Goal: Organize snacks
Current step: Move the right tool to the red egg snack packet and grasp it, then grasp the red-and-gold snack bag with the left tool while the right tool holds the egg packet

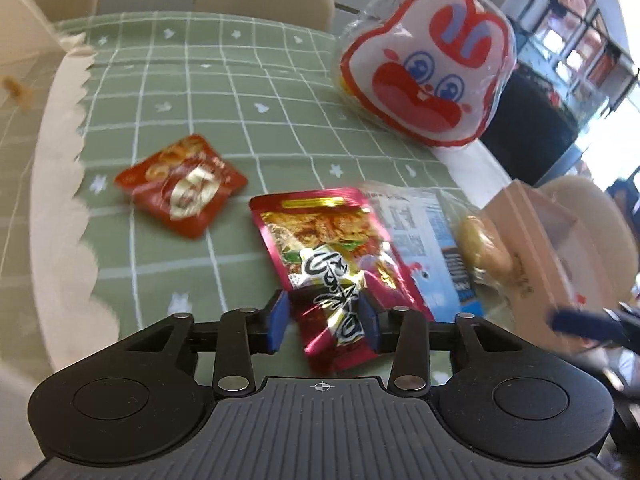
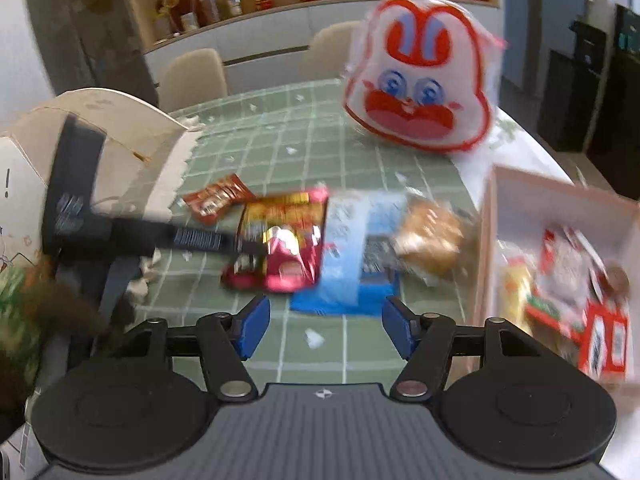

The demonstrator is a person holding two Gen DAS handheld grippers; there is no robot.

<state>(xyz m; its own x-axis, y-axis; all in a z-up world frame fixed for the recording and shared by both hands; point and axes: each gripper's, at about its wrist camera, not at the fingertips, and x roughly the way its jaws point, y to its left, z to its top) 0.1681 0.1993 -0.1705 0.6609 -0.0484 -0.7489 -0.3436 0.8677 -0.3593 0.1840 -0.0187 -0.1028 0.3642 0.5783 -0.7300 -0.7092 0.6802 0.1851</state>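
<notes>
Your left gripper (image 1: 325,322) has the near end of the magenta foil snack packet (image 1: 320,248) between its blue pads; the foil crumples between them and the right pad touches it, though a firm pinch is hard to confirm. The packet's long axis runs from the jaws toward about 11 o'clock in the left wrist view, its sealed top edge pointing away from you, and the far part lies on the green checked tabletop (image 1: 240,92).

Touching its right edge, partly under it, lies a clear-and-blue bread bag (image 1: 432,240) holding a brown bun (image 1: 484,248). A small red snack pouch (image 1: 182,188) lies apart at 10 o'clock. The rabbit-face bag (image 1: 430,72) stands at 1 o'clock at the far tabletop edge.

Your right gripper (image 2: 325,332) hangs half open and empty over the tabletop, with the bread bag just ahead at 12 o'clock. In its view the pink box (image 2: 520,200) at 3 o'clock holds several packets. At 9 o'clock a cream paper bag (image 2: 120,128) with a torn edge stands beside the left gripper's body.
</notes>
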